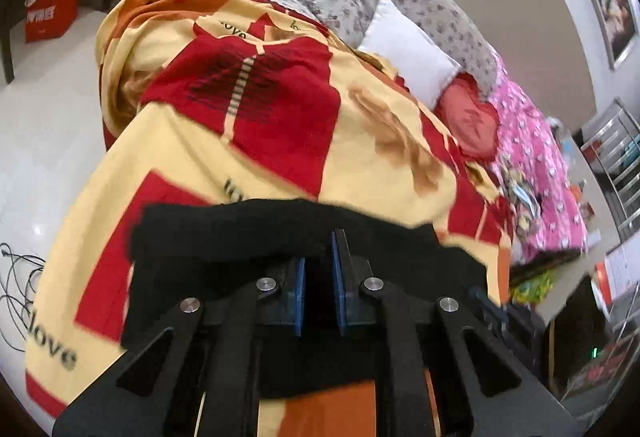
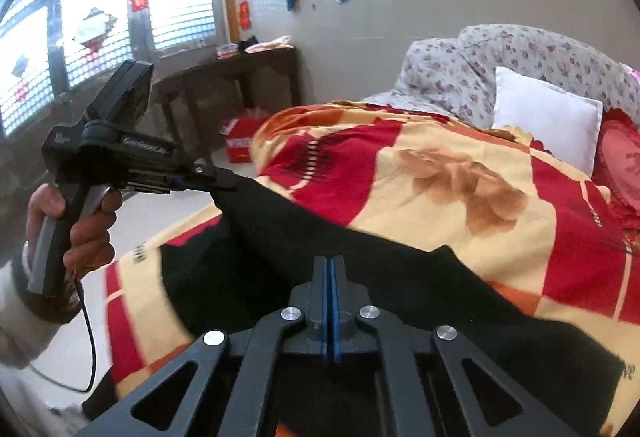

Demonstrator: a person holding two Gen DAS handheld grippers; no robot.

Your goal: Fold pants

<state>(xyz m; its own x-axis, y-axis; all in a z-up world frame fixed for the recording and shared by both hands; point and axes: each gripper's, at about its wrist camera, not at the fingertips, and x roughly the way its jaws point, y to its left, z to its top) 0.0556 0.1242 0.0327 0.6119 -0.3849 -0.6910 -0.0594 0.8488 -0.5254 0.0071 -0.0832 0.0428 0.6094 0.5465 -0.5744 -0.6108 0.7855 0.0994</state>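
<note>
1. Black pants (image 2: pixel 360 277) lie on a bed covered by a yellow-and-red blanket (image 2: pixel 460 173), near its front edge. The blanket carries rose prints and the word "love".
2. Left gripper (image 1: pixel 321 277): in its own view the blue pads sit close with a narrow gap between them, and black cloth fills the gap and the space below. In the right wrist view the left gripper (image 2: pixel 224 183) tip meets a raised corner of the pants, and the cloth hangs down from that point. Reading: pinching the pants.
3. Right gripper (image 2: pixel 329 301): blue pads pressed together, no visible gap. Black cloth lies all around and beneath the fingers. Cannot tell whether any cloth is caught between the pads.
4. Left hand (image 2: pixel 84 221) wraps the left gripper's handle, with a black cable trailing down from the handle.
5. The pants run from the raised corner at the left gripper diagonally down to the right across the blanket. The edge seen from the left wrist (image 1: pixel 256 225) looks doubled over in a thick band.
6. At the head of the bed: a white pillow (image 2: pixel 548 117), a grey floral quilt (image 2: pixel 500 57) behind it, and a red heart cushion (image 2: pixel 624 157) beside the pillow.
7. A red bag (image 1: pixel 52 9) stands on the white floor beyond the bed.
8. A pink patterned cover (image 1: pixel 540 165) lies on the bed's far side.
</note>
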